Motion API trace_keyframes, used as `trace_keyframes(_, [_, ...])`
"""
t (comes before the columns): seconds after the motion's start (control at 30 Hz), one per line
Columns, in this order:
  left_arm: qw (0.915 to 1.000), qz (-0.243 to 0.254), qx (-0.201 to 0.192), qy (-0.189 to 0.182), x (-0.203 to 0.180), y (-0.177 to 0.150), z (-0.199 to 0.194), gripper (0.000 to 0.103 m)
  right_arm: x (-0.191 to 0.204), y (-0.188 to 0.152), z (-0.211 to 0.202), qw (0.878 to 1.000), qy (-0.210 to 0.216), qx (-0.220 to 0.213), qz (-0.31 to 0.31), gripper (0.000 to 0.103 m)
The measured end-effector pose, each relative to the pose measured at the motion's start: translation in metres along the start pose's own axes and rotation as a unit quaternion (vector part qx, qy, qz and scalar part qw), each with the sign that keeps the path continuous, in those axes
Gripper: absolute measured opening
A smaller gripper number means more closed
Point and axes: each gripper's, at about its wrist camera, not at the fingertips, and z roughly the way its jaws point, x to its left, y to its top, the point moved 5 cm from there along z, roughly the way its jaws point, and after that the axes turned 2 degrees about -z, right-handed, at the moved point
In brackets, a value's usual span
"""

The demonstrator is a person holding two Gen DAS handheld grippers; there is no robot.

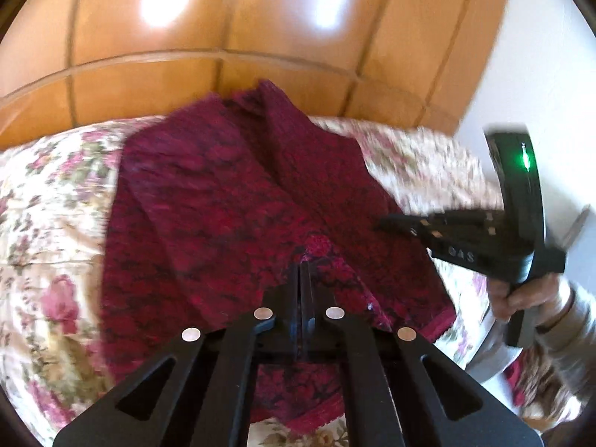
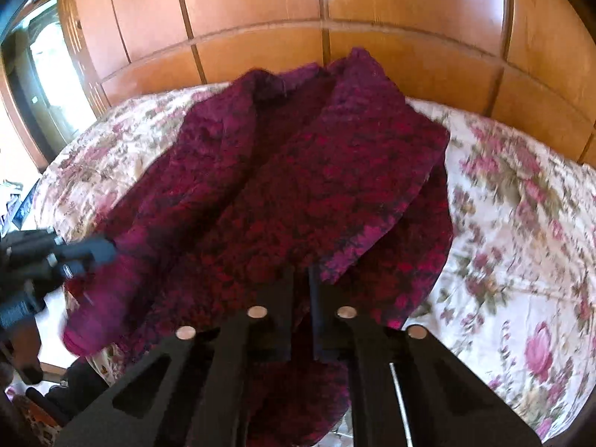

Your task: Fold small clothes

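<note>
A dark red knitted garment lies spread on a floral bedspread; it also shows in the right wrist view. My left gripper is shut on the garment's near edge, a fold of knit bunched at its tips. My right gripper is shut on the garment's near right part and lifts a flap of it. The right gripper shows from the side in the left wrist view, the left gripper in the right wrist view, at the garment's left sleeve.
A wooden panelled wardrobe stands behind the bed. A white wall is at the right. The bedspread extends to the right of the garment. A window or mirror is at far left.
</note>
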Motion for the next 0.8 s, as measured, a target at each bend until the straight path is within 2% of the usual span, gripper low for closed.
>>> trace_keyframes(0.13, [0.9963, -0.057, -0.059, 0.025, 0.048, 0.037, -0.037, 0.0, -0.014, 0.023, -0.033, 0.999, -0.001, -0.047, 0.01, 0.001])
trace_keyframes(0.23, [0.9886, -0.09, -0.1, 0.068, 0.093, 0.069, -0.06, 0.0, -0.038, 0.046, -0.056, 0.995, -0.028, -0.087, 0.028, 0.001])
trace_keyframes(0.3, [0.9803, -0.104, -0.125, 0.112, 0.125, 0.091, -0.071, 0.0, -0.06, 0.061, -0.068, 0.992, -0.057, -0.108, 0.038, 0.001])
trace_keyframes(0.43, [0.963, -0.146, -0.134, 0.182, 0.191, 0.12, -0.074, 0.0, -0.121, 0.087, -0.074, 0.979, -0.154, -0.12, 0.056, 0.0])
trace_keyframes(0.63, [0.926, -0.198, -0.111, 0.302, 0.291, 0.145, -0.058, 0.0, -0.218, 0.112, -0.04, 0.948, -0.288, -0.082, 0.106, 0.0])
trace_keyframes(0.67, [0.9156, -0.208, -0.102, 0.329, 0.311, 0.147, -0.053, 0.0, -0.232, 0.114, -0.034, 0.943, -0.302, -0.075, 0.116, 0.0])
trace_keyframes(0.73, [0.9015, -0.231, -0.088, 0.355, 0.34, 0.147, -0.051, 0.0, -0.259, 0.119, -0.019, 0.93, -0.333, -0.057, 0.141, 0.0])
trace_keyframes(0.77, [0.8851, -0.249, -0.08, 0.385, 0.359, 0.146, -0.05, 0.0, -0.272, 0.121, -0.013, 0.923, -0.351, -0.051, 0.148, 0.0])
trace_keyframes(0.8, [0.8774, -0.262, -0.07, 0.396, 0.372, 0.144, -0.048, 0.0, -0.283, 0.121, -0.009, 0.916, -0.368, -0.045, 0.156, 0.0])
